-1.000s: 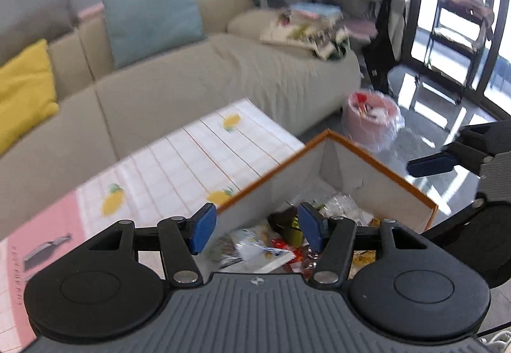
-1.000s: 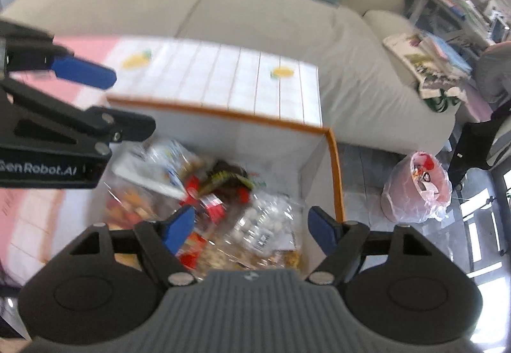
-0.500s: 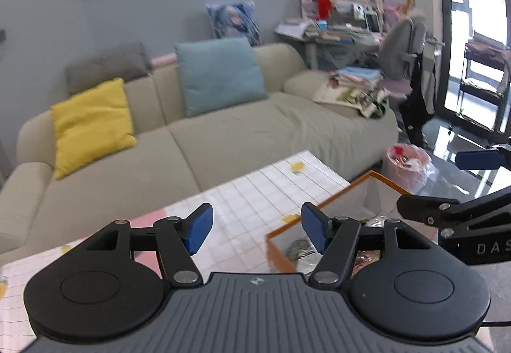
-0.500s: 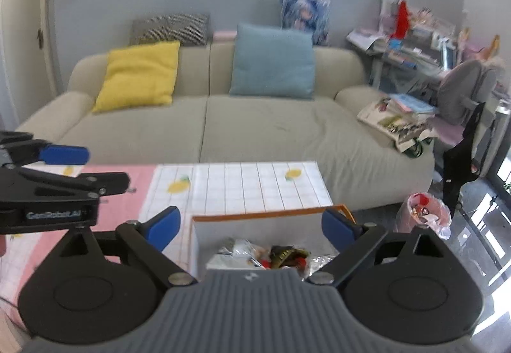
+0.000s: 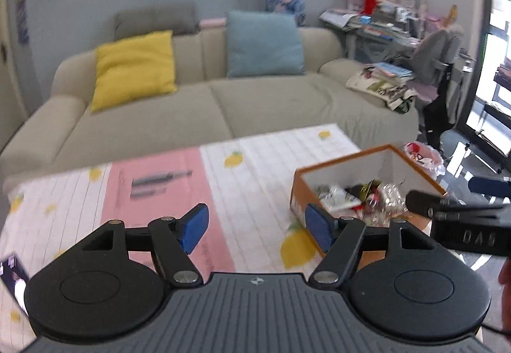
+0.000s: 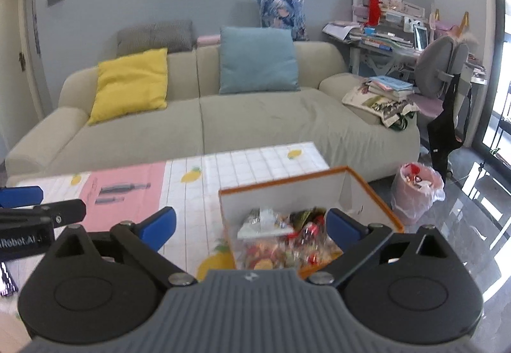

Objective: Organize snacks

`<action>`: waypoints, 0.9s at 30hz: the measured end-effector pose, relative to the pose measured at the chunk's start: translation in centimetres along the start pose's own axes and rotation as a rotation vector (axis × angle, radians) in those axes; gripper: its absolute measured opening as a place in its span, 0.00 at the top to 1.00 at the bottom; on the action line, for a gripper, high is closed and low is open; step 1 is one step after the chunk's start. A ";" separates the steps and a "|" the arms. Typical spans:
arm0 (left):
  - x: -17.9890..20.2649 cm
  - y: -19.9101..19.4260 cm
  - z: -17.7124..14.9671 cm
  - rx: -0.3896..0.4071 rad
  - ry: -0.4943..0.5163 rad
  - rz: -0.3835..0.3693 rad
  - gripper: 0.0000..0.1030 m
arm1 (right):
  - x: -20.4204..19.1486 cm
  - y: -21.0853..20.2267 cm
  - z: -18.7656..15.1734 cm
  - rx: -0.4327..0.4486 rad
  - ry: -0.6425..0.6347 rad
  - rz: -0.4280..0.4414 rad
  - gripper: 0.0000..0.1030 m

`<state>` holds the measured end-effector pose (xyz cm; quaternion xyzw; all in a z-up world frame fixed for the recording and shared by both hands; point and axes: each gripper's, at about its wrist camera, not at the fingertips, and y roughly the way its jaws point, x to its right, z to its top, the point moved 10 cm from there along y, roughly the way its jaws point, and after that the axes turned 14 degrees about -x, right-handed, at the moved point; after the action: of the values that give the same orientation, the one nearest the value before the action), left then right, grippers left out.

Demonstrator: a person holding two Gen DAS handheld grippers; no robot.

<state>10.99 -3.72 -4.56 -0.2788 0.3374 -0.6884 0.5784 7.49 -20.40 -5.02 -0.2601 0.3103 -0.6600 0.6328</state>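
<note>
An open orange-rimmed cardboard box (image 5: pixel 348 161) stands at the right end of the table and holds several wrapped snacks (image 5: pixel 357 198). It also shows in the right wrist view (image 6: pixel 281 183), with the snacks (image 6: pixel 284 241) piled inside. My left gripper (image 5: pixel 255 226) is open and empty, above the tablecloth to the left of the box. My right gripper (image 6: pixel 250 223) is open and empty, held in front of and above the box. The right gripper's fingers (image 5: pixel 424 204) show at the right edge of the left wrist view.
The table wears a white and pink checked cloth with lemons (image 5: pixel 153 190). A beige sofa (image 6: pixel 204 123) with yellow and blue cushions stands behind it. A pink-lined bin (image 6: pixel 416 190) is on the floor at the right. A small dark item (image 5: pixel 12 273) lies at the table's left edge.
Both grippers have lifted and drawn back from inside the box. The views went from looking down into the snacks to looking level across the table and sofa. Both stayed open.
</note>
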 end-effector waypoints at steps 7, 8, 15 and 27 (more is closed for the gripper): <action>-0.9 1.0 -3.0 -0.081 -0.029 0.045 0.19 | -1.6 1.3 -3.5 -0.093 -0.023 -0.005 0.05; -1.1 1.2 -3.5 -0.096 -0.029 0.053 0.19 | -1.7 1.4 -3.9 -0.101 -0.025 -0.011 0.05; -1.4 2.0 -5.8 -0.155 -0.036 0.068 0.19 | -1.9 1.9 -5.2 -0.124 -0.022 -0.036 0.05; -1.6 2.2 -6.4 -0.178 -0.048 0.070 0.19 | -2.4 2.2 -5.5 -0.134 -0.030 -0.029 0.03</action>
<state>7.64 -1.43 -10.20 -0.3337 0.3928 -0.6282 0.5828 5.11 -17.58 -10.21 -0.3163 0.3406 -0.6428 0.6088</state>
